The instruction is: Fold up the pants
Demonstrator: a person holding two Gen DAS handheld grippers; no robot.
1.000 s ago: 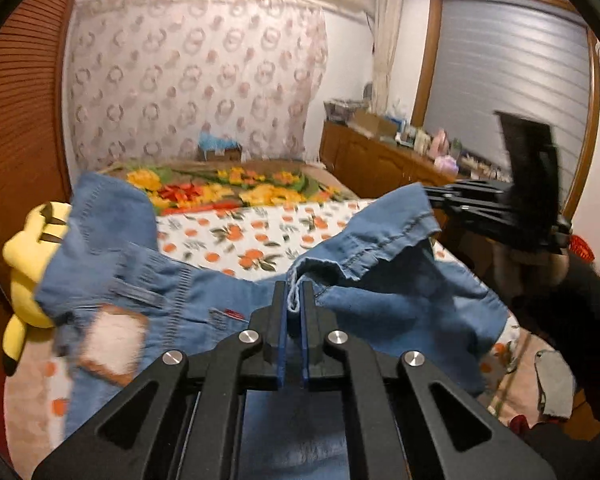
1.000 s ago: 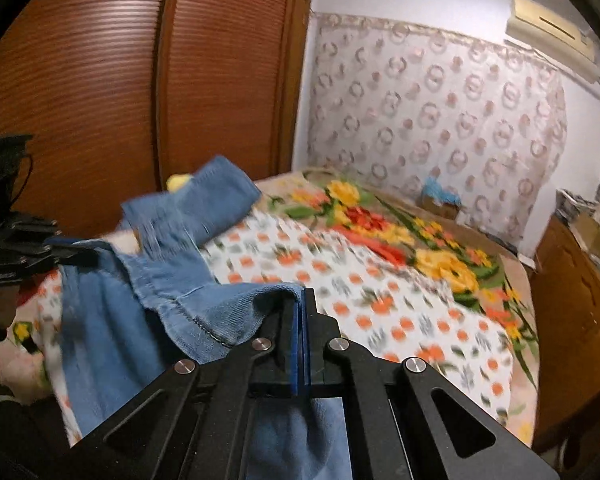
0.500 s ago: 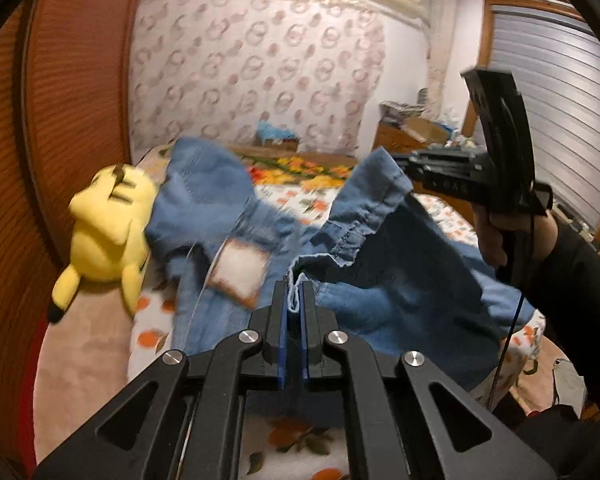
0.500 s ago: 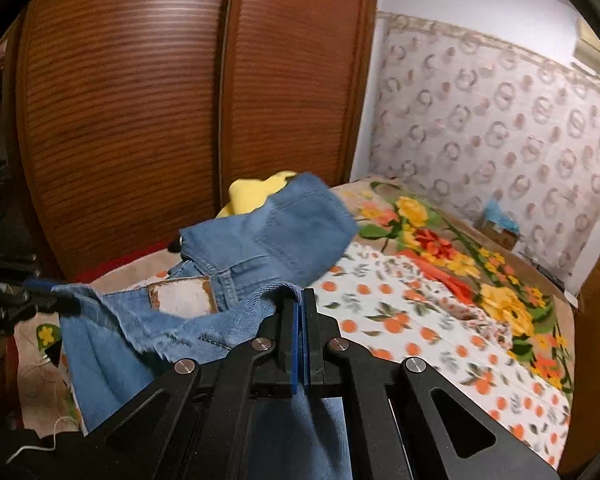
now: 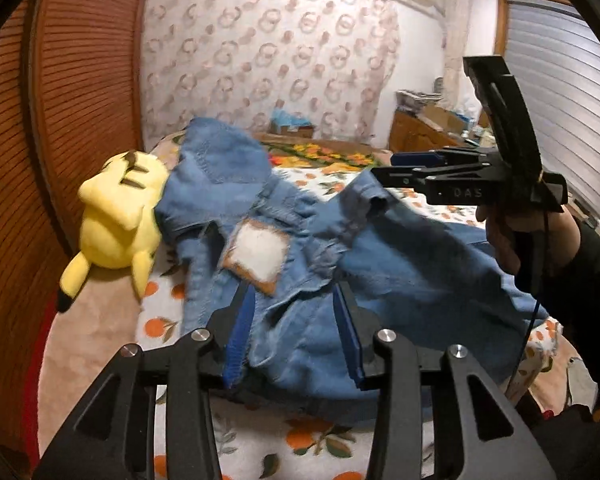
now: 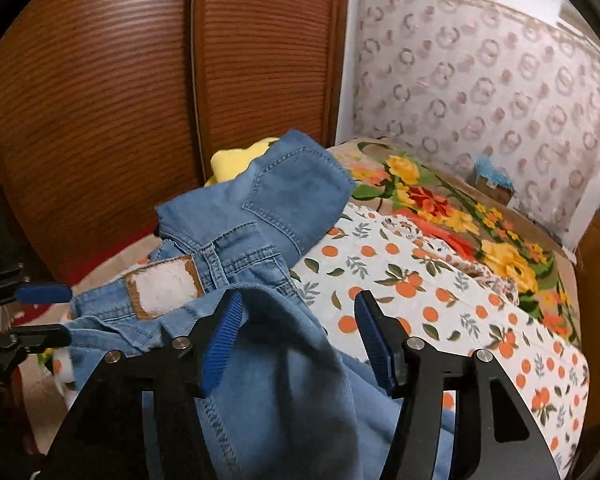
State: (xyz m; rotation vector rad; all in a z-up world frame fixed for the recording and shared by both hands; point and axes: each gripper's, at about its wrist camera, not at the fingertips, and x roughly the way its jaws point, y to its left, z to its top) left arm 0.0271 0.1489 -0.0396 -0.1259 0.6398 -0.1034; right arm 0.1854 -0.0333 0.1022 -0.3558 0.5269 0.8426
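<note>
Light blue jeans (image 5: 400, 272) with a worn white waist patch (image 5: 258, 254) lie folded over on the bed. My left gripper (image 5: 294, 300) is open, its blue pads either side of the denim. My right gripper (image 6: 298, 306) is open just above a fold of the jeans (image 6: 276, 216). The right gripper also shows in the left wrist view (image 5: 396, 168), held by a hand above the jeans. The left gripper's fingertips (image 6: 44, 294) show at the left edge of the right wrist view.
A yellow plush toy (image 5: 116, 216) lies left of the jeans against brown slatted wardrobe doors (image 6: 140, 80). The bedspread (image 6: 440, 292) has an orange-fruit print, with a floral blanket (image 6: 460, 208) behind it. A wooden dresser (image 5: 420, 136) stands at the right.
Both grippers were shut on the denim and have opened. The jeans have dropped onto the bed, folded over toward the plush toy.
</note>
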